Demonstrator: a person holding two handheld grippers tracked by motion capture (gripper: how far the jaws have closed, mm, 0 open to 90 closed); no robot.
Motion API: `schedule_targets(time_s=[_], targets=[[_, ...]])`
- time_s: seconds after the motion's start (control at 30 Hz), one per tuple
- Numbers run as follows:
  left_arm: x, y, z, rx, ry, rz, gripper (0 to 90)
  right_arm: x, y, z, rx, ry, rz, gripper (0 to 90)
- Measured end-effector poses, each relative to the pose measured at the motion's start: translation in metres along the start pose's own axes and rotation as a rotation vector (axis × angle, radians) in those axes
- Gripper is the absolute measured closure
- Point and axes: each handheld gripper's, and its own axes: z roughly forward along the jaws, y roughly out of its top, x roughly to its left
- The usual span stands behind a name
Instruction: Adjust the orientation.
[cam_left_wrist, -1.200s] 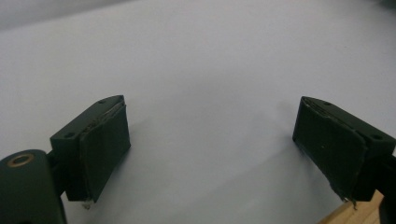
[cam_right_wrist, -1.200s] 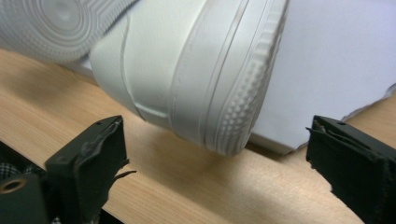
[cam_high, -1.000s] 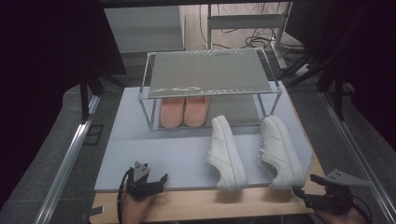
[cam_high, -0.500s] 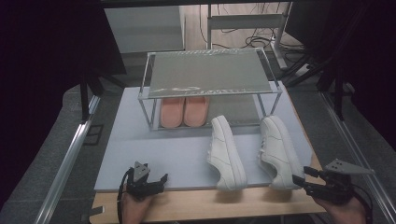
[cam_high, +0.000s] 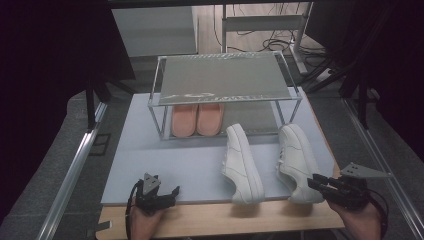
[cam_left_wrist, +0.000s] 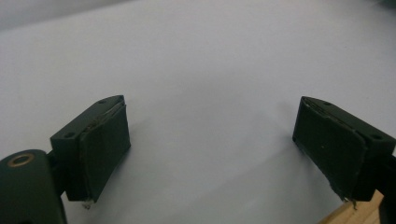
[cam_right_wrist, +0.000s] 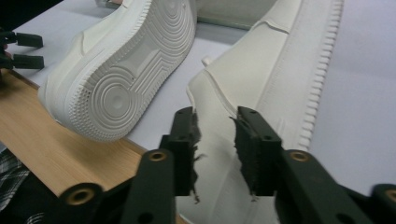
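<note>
A metal shoe rack (cam_high: 220, 80) stands at the far end of a pale grey mat (cam_high: 165, 160) on the wooden tabletop (cam_high: 225, 220). A pink pair of slippers (cam_high: 197, 119) sits on its lower shelf.

The right gripper (cam_high: 316, 183) is shifting leftward and slightly upward at the near right corner of the table, arriving at the heel of the right white shoe (cam_high: 298, 161). Its jaws have just been closing and are now standing narrowly apart; in the right gripper view (cam_right_wrist: 215, 128) the shoe's heel (cam_right_wrist: 219, 107) is appearing just beyond the gap, and contact of the pads with it cannot be told.
</note>
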Motion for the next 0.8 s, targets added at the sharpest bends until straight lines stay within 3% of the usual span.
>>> schedule_targets(time_s=[0.27, 0.5, 0.8], targets=[[0.0, 0.0, 0.0, 0.0, 0.0, 0.0, 10.4, 0.009, 0.011, 0.015, 0.027, 0.029, -0.033, 89.2], [0.0, 0.0, 0.0, 0.0, 0.0, 0.0, 10.4, 0.02, 0.016, 0.032, 0.078, 0.051, -0.044, 89.7], [0.0, 0.0, 0.0, 0.0, 0.0, 0.0, 10.4, 0.041, 0.027, 0.052, 0.092, 0.106, -0.086, 89.7]])
